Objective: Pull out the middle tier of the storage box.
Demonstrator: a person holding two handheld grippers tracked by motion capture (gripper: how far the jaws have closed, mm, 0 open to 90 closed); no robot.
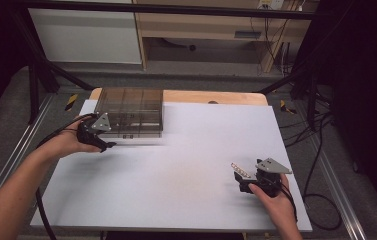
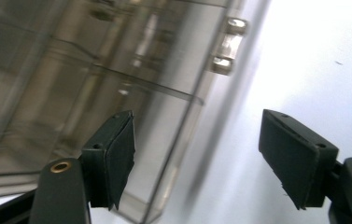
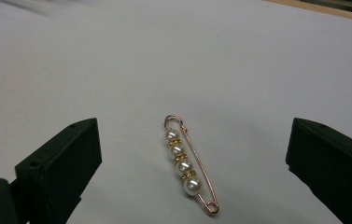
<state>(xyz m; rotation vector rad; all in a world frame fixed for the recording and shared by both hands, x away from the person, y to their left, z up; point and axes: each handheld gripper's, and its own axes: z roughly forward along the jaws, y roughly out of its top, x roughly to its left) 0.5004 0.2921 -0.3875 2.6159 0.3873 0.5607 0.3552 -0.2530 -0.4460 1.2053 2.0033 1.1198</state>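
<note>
White board covers the table nearest the camera, where a person's two forearms come in from the bottom edge, each hand carrying one black two-jaw gripper. At the near right, the right gripper rests low on the board with its jaws spread wide and nothing between the pads. Just ahead of it lies one pin, a rose-gold safety pin strung with four white pearls parted by small gold spacers; in the right gripper view it lies flat in the gap between the jaws, touching neither. From above, the pin is only a small pale streak and its beads cannot be counted there. Farther back on the left, the left gripper sits at the near left corner of one smoky clear plastic box, which stands at the far left of the board. Its jaws are partly open and grip nothing: in the left gripper view one pad overlaps the box's front wall, while the other hangs over bare board well clear of it, and whether the near pad touches the wall cannot be told. The box is blurred in that view; inner dividers show faintly, but the compartments cannot be counted and any contents are too dim to make out. Two small metal fittings show on its edge. Beyond the board, a strip of wooden tabletop shows, cut off by the board.
</note>
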